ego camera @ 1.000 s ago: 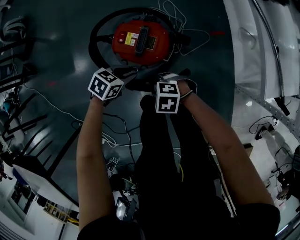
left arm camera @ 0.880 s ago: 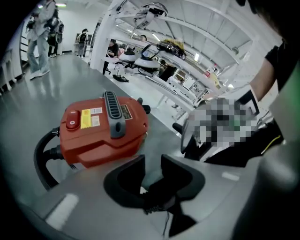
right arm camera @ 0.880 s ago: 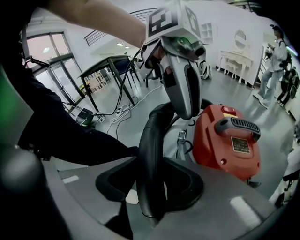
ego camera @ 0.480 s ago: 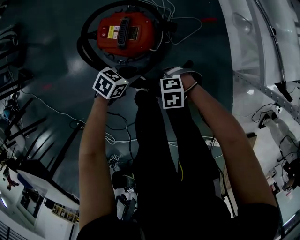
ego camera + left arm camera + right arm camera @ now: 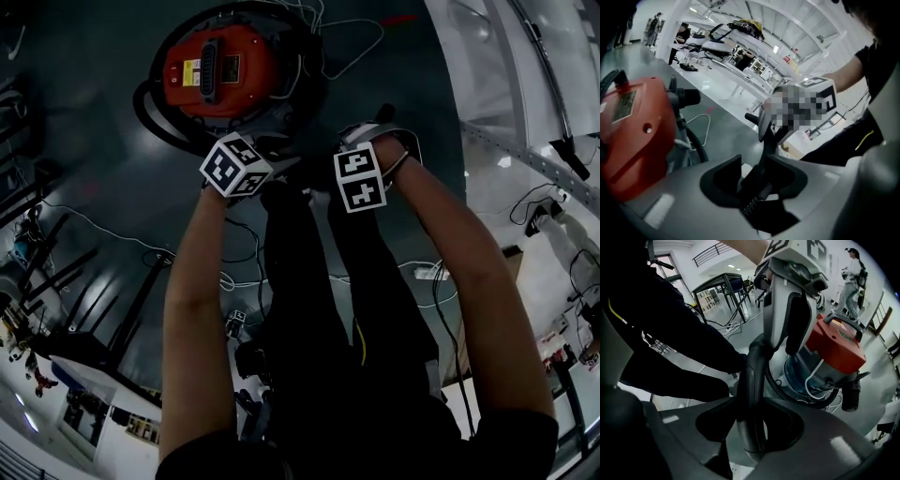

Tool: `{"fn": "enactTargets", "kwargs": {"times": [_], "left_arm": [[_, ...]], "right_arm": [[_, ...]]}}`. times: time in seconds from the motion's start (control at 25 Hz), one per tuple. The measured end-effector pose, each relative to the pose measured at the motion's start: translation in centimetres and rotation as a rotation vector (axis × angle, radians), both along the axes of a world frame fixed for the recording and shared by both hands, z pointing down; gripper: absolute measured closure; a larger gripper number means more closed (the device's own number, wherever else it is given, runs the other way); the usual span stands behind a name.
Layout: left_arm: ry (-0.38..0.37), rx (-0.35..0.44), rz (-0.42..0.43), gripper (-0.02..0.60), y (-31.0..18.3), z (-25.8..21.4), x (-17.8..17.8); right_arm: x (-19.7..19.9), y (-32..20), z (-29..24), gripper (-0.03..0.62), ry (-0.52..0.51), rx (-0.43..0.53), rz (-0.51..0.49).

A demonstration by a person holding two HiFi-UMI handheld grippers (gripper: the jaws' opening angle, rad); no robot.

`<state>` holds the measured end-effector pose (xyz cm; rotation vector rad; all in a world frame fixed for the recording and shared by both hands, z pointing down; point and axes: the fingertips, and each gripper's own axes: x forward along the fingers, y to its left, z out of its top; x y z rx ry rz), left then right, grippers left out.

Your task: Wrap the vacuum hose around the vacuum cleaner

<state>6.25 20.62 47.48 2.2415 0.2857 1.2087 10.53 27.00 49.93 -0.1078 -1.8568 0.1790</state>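
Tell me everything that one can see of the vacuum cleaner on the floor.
The vacuum cleaner stands upright on the dark floor, ahead of the person. It is a round canister. Its glossy red top, plastic by the look, carries a black handle across the middle and a yellow label. Below the top is a bluish drum. The black hose loops round its base, and a white cord hangs against the drum.
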Motion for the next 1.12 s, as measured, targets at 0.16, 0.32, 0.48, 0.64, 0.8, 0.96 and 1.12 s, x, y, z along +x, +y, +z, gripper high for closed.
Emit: {"fn": "enactTargets", "kwargs": {"times": [0.16,0.32,0.48,0.64,0.8,0.96,1.12], "left_arm": [[0.052,-0.079,0.115,0.356,2.9,-0.2,2.4],[0.071,-0.05,0.139,0.325,3.5,0.5,4.0],[0.098,-0.023,0.121,0.319,2.4,0.9,5.5],[0.115,-0.014,0.121,0.304,1.4,1.1,6.4],[0.097,0.063,0.165,0.357,0.9,1.9,6.4],[0.046,0.119,0.275,0.334,1.4,3.2,6.2],[-0.023,0.162,0.314,0.347,0.8,4.4,6.3]], "right_arm": [[2.0,-0.3,0.4,0.427,0.014,0.012,-0.026],[3.8,-1.2,0.8,0.427,0.041,0.051,-0.109],[5.4,-3.1,0.8,0.427,0.078,0.113,-0.199],[6.5,-4.7,0.8,0.427,0.106,0.142,-0.262],[6.6,-5.5,0.7,0.427,0.112,0.163,-0.322],[6.6,-6.6,0.3,0.428,0.095,0.185,-0.381],[6.7,-8.5,0.3,0.428,0.112,0.219,-0.469]]}}
